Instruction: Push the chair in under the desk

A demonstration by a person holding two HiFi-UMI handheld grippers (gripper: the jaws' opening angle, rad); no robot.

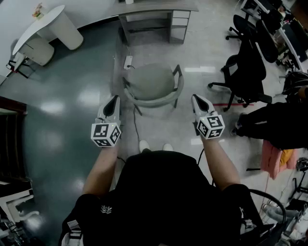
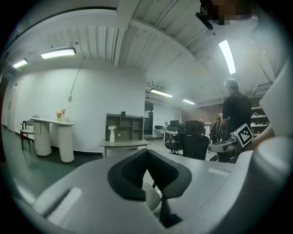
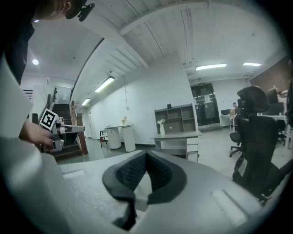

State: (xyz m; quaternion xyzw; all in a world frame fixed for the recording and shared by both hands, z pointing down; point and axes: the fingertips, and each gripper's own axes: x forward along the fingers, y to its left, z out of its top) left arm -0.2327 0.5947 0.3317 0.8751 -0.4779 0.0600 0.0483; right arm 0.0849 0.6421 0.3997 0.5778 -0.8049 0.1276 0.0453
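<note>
The person is standing over a grey chair (image 1: 153, 86) and holding both tools out in front, one on each side of its curved back. The left gripper (image 1: 114, 100) is pointing forward just beside the chair's left rear corner, and the right gripper (image 1: 198, 101) is hovering near the right armrest; neither appears to be touching the chair. In the left gripper view, the left gripper (image 2: 146, 154) is showing its dark pads pressed together with nothing between them, and the right gripper (image 3: 145, 156) is likewise pinching shut on nothing in its own view. The chair is sitting on the glossy floor (image 1: 67, 110), facing the grey counter (image 1: 154, 8) and standing apart from it, with open floor lying between the seat and the counter's legs. A white vase (image 2: 112, 135) is standing on the counter. Black office chairs (image 1: 245, 72) are crowding the right side, and a white rounded table (image 1: 43, 24) is standing at the far left
</note>
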